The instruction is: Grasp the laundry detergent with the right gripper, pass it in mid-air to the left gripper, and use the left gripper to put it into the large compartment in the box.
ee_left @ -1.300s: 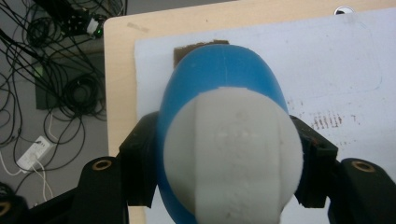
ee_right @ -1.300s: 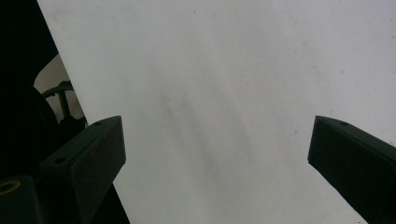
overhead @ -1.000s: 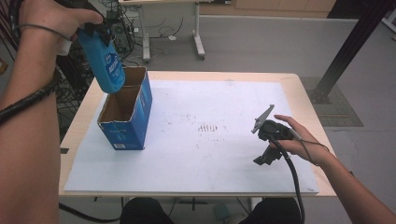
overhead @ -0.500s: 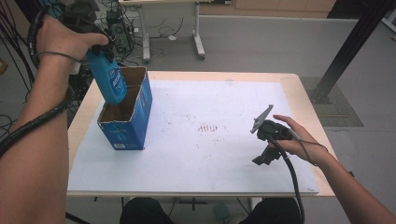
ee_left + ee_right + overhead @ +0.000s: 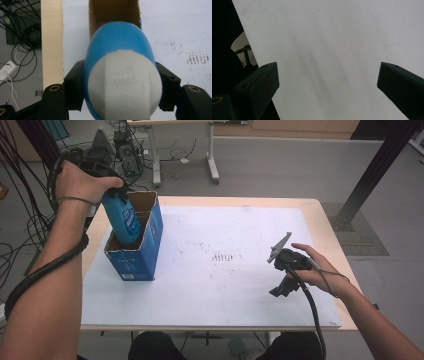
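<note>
white sheet | bottle base hidden in box | left gripper clamped

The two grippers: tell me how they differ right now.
The left gripper is shut on the blue bottle, held over the open box; the right gripper is open and holds nothing. The left is raised at the table's far left; the right sits low over the white sheet. Both have black jaws.

Labels on the blue bottle and blue box are too blurred to read
</note>
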{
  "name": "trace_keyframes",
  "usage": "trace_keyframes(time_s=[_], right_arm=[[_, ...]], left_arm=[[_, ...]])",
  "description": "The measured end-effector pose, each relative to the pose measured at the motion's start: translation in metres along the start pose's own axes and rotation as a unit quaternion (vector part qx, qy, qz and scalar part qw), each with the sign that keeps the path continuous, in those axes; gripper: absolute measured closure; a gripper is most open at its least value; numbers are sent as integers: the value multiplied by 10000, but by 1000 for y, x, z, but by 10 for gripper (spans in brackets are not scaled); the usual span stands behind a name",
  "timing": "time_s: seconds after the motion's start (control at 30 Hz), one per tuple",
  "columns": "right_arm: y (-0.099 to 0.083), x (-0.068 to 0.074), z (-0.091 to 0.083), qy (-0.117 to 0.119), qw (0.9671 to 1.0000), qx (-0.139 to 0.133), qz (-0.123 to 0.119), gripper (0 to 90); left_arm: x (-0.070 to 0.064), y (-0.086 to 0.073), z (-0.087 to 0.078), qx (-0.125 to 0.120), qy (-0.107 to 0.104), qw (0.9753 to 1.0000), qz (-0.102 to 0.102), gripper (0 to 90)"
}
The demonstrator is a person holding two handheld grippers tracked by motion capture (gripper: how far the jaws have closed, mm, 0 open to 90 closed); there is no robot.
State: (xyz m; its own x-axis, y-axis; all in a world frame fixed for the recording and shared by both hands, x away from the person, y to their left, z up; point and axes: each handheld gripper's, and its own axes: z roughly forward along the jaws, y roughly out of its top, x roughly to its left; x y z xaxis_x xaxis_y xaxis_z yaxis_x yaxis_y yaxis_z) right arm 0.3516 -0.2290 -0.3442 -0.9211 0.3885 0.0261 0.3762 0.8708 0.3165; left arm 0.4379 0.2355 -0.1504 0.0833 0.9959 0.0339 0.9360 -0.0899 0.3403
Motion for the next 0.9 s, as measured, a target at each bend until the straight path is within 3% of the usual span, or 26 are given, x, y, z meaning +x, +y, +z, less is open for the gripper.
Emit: trace_keyframes(time_s=[0.9], right_arm=[[0,2,1,-2,10000,11,-3,41]], left_arm=[[-7,-23,69,220,0,9998,14,378]])
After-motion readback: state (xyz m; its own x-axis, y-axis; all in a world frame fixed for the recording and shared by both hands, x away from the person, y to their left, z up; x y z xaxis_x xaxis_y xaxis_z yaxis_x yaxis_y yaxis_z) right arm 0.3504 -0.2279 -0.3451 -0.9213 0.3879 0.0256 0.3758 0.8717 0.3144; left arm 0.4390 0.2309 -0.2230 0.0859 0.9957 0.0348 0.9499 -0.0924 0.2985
